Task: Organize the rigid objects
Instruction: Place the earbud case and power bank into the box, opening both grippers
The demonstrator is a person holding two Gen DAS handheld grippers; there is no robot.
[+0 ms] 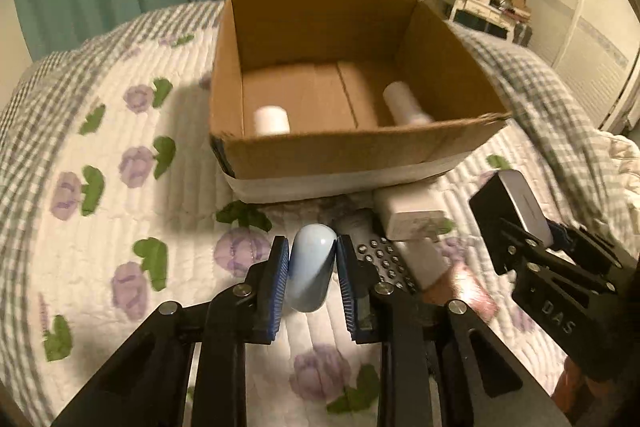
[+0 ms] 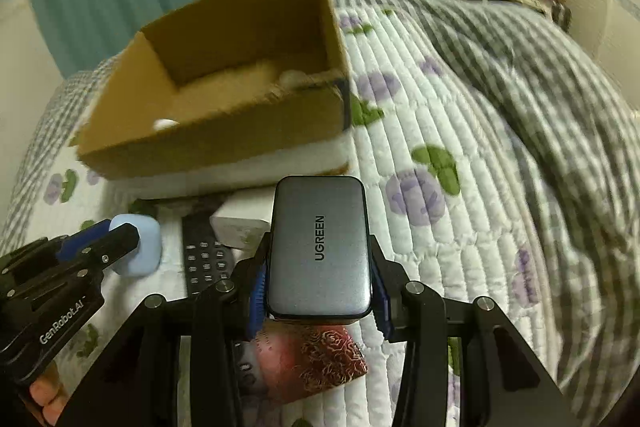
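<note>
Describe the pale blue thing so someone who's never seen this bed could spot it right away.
Find the open cardboard box on the floral quilt. Just in front of it, the left tongs grip a smooth, rounded pale blue case. Its neighbours are a black remote and a white block.

Cardboard, quilted cloth, glossy and matt plastics.
Box (image 1: 320,155): matt brown corrugated cardboard, white tape band along base. Bed (image 1: 120,187) cover: quilted cloth, ribbed stitching, printed flowers. Pale blue case (image 1: 310,267): smooth glossy plastic. Grey charger (image 2: 320,247): smooth matt finish, slight sheen, printed lettering. Left tool (image 1: 312,281) and right tool (image 2: 318,291): black matt frames, blue ribbed pads, shiny metal rivets. Remote (image 2: 208,259): dark plastic.
</note>
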